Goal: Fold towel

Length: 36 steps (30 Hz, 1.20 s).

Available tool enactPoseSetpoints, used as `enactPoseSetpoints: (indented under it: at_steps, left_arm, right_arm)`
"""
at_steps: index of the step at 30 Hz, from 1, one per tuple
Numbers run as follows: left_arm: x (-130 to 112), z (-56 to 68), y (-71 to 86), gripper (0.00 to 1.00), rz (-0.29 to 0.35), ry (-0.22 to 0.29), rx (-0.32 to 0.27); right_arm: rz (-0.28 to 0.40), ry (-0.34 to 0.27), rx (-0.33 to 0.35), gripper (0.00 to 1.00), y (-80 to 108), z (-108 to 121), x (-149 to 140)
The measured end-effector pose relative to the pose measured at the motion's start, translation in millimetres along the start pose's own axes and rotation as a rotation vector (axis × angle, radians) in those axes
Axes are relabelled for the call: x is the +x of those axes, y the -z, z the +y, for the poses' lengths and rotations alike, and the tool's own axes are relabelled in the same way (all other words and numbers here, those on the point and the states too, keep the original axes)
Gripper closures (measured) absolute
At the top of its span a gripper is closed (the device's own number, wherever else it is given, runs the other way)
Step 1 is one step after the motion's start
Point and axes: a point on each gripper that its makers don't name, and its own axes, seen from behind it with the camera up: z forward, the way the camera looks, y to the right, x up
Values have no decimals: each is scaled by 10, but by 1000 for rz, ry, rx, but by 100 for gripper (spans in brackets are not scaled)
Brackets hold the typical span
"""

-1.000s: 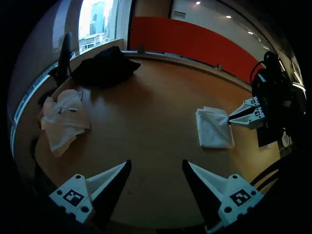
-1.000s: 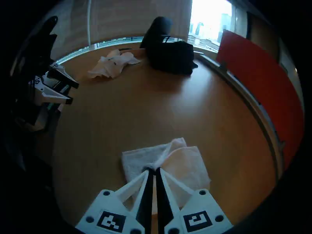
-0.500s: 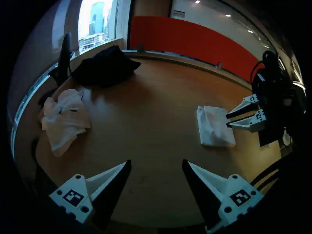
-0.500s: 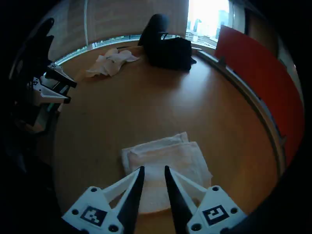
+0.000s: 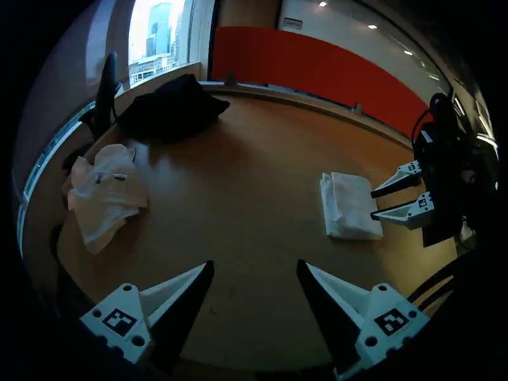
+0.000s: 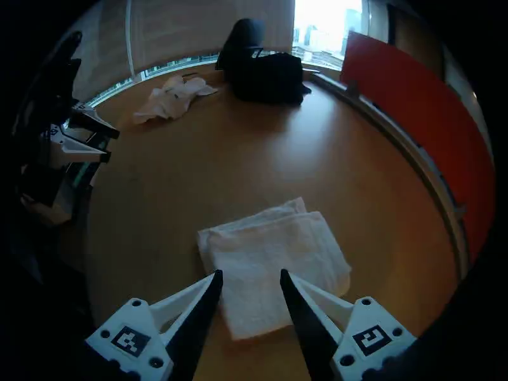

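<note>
A white towel [image 6: 273,263] lies folded flat on the wooden table [image 6: 254,165]; the left gripper view shows the towel [image 5: 348,204] at the right. My right gripper [image 6: 251,279] is open just above the towel's near edge, nothing between its fingers. In the left gripper view, the right gripper [image 5: 376,203] hangs at the towel's right side, fingers apart. My left gripper [image 5: 254,270] is open over bare table, far from the towel; the right gripper view has it [image 6: 108,143] at the left edge.
A crumpled pile of white cloths [image 5: 105,190] lies at the table's left side, also visible as the cloth pile [image 6: 171,95]. A black bag [image 5: 168,108] rests near the window, beside a dark chair [image 5: 105,95]. An orange wall panel [image 5: 311,66] runs behind the table's far edge.
My right gripper let go of the towel, opened, and drew back and up. The raised corner dropped, so the towel now lies flat. The left gripper stayed still.
</note>
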Motion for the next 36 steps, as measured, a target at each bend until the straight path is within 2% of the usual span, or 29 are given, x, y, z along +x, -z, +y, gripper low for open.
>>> enactPoseSetpoints:
  at_steps: [26, 31, 36]
  left_arm:
    - [6, 46, -8, 3, -2, -22, -14]
    - [1, 56, -11, 3, -2, -22, -17]
    - [-9, 61, -9, 3, -2, -20, -18]
  right_arm:
    - [-72, -106, -38, 31, 76, -144, -669]
    - [-85, -117, -39, 35, 69, -165, -770]
    - [-94, -127, -50, 44, 62, -159, -835]
